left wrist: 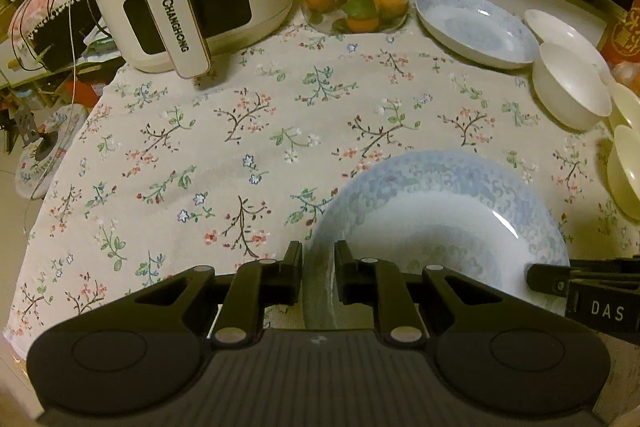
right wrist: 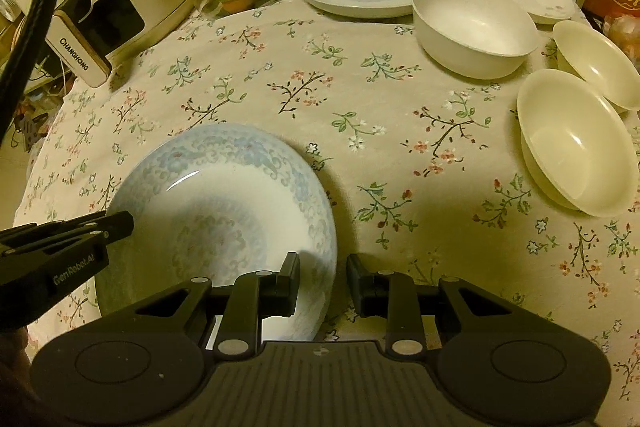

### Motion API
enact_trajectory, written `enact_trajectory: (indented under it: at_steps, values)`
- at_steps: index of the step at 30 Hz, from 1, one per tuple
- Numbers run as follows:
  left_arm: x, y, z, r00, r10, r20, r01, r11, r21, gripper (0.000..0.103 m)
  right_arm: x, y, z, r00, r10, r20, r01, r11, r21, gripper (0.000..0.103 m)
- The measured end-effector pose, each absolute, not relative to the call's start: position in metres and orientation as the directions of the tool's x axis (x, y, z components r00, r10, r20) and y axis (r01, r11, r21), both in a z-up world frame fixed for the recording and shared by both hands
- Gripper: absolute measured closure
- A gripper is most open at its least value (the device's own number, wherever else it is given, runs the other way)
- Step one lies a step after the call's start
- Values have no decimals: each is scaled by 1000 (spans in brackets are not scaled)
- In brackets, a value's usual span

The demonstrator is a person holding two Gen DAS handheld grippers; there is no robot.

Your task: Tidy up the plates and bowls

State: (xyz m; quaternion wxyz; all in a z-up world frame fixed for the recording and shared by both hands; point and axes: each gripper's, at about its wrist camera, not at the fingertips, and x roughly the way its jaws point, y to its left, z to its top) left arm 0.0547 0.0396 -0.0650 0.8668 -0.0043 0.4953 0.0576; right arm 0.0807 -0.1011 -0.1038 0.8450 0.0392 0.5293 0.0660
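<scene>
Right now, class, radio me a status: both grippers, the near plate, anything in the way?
Left gripper and right gripper both clamped on near blue plate, opposite rims. Other plates, bowls sit apart. Nothing in the way.

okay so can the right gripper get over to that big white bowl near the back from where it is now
Probably not right away: the right gripper straddles the rim of the near blue plate, which the left gripper also clamps. Once free, only bare tablecloth lies before the white bowl.
</scene>
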Motion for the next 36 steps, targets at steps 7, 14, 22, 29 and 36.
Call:
enact_trajectory:
  at_steps: [7, 14, 22, 29, 36]
  values:
    - [66, 36, -52, 525, 76, -848, -126, 992, 10, 85, 86, -111, -92, 451, 152, -879, -49, 988, 146, 76]
    - [88, 18, -34, 555, 29, -832, -110, 993, -39, 80, 94, -127, -73, 478, 179, -860, -35, 982, 186, 65]
    - [118, 1, -30, 575, -3, -818, -104, 992, -77, 60, 115, -151, -43, 557, 171, -813, -5, 979, 203, 48]
    - [146, -7, -25, 620, -4, -785, -94, 992, -79, 35, 133, -178, -30, 602, 179, -778, 47, 965, 258, 39]
    - [175, -7, -33, 625, -33, -780, -116, 984, -135, 26, 162, -208, -30, 637, 131, -759, 129, 953, 273, 37]
